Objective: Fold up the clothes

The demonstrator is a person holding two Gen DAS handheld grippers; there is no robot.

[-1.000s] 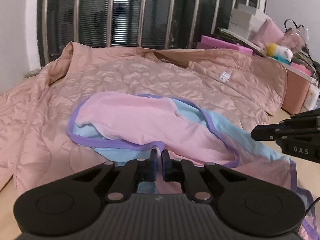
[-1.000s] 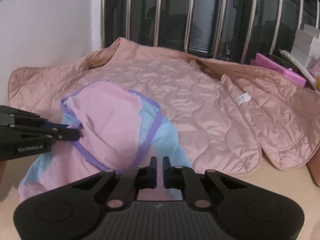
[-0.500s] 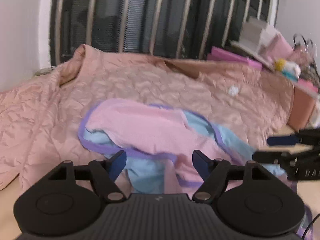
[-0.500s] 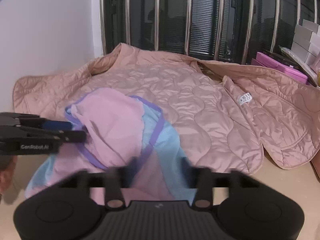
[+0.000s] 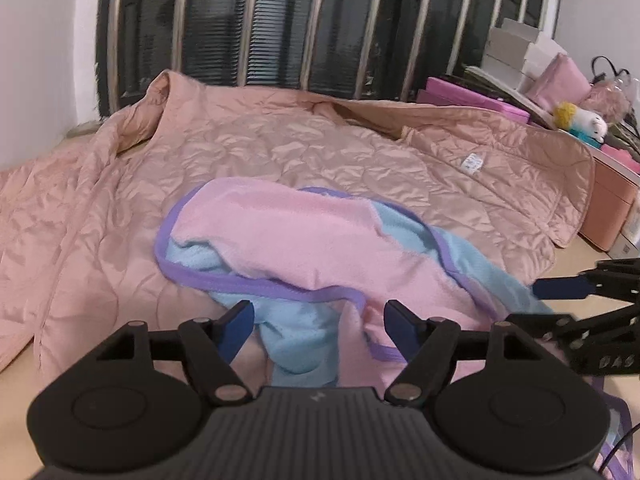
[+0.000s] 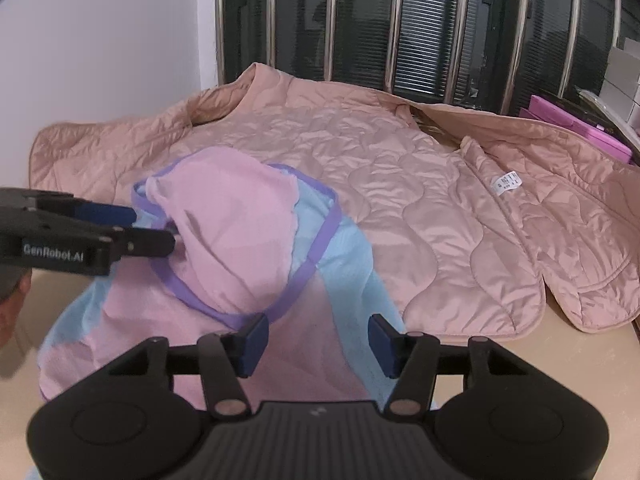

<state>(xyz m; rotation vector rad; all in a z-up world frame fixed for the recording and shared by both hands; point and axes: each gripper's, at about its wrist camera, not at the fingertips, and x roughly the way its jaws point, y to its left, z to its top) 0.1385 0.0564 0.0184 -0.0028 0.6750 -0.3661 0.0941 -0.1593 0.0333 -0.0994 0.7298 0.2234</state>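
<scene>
A pink and light-blue fleece garment (image 5: 304, 240) with purple trim lies crumpled, its top part folded over, partly on a peach quilted jacket (image 5: 320, 148). My left gripper (image 5: 320, 322) is open just in front of the garment's near edge, with nothing between its blue pads. My right gripper (image 6: 318, 338) is also open and empty, over the garment's (image 6: 236, 232) lower pink part. The left gripper (image 6: 154, 228) shows in the right wrist view at the garment's left edge. In the left wrist view, the right gripper (image 5: 528, 304) sits at the garment's right edge.
The quilted jacket (image 6: 420, 184) spreads across the beige table (image 6: 540, 360) up to a barred dark window (image 6: 400, 20). Pink boxes (image 5: 472, 98), white boxes (image 5: 516, 46) and a plush toy (image 5: 582, 122) stand at the back right. A white wall (image 6: 100, 40) is on the left.
Both grippers were shut on the garment's near edge a second ago. Both have opened and let it go, and the fabric now rests loose on the jacket.
</scene>
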